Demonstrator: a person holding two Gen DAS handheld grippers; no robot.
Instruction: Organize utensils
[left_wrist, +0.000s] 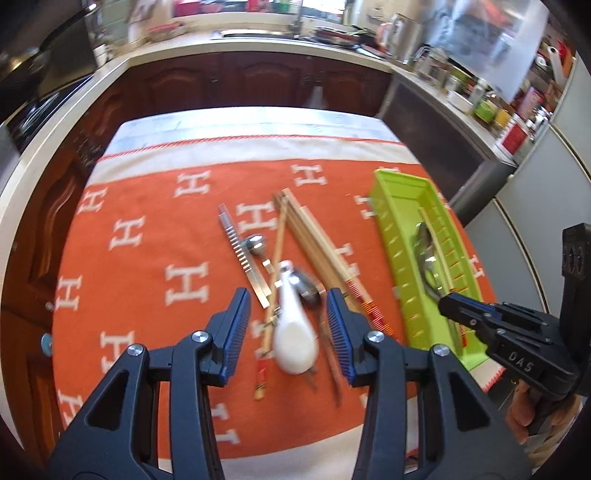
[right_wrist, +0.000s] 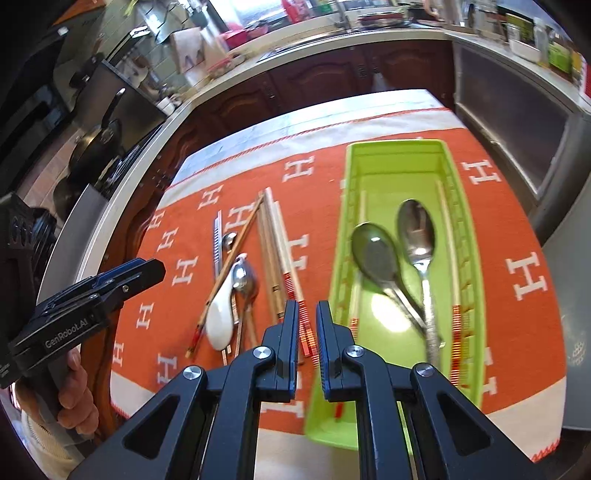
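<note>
Left wrist view: the left gripper hangs above an orange cloth patterned with white H letters, its two blue-padded fingers spread wide apart with nothing held between them. Directly under the gap lies a white ceramic spoon, bowl toward the near edge, resting on a loose pile of utensils. The pile includes wooden chopsticks fanned from far left to near right, a metal spoon just right of the white one, and a ridged metal strip on the left with a small round metal piece touching it. To the right sits a green tray, long axis running near to far. The right gripper appears at the right, its tip over the tray's near half; a hand grips its handle.

Right wrist view: the right gripper hovers over the tray's near left rim, its fingers nearly together with a narrow gap and nothing visible between them. Inside the tray lie two metal spoons, bowls toward the far end and handles crossing near the middle, flanked by pale chopsticks with red-banded ends along each long wall. The left gripper enters from the left, above the cloth, held by a hand. The utensil pile lies between it and the tray.
</note>
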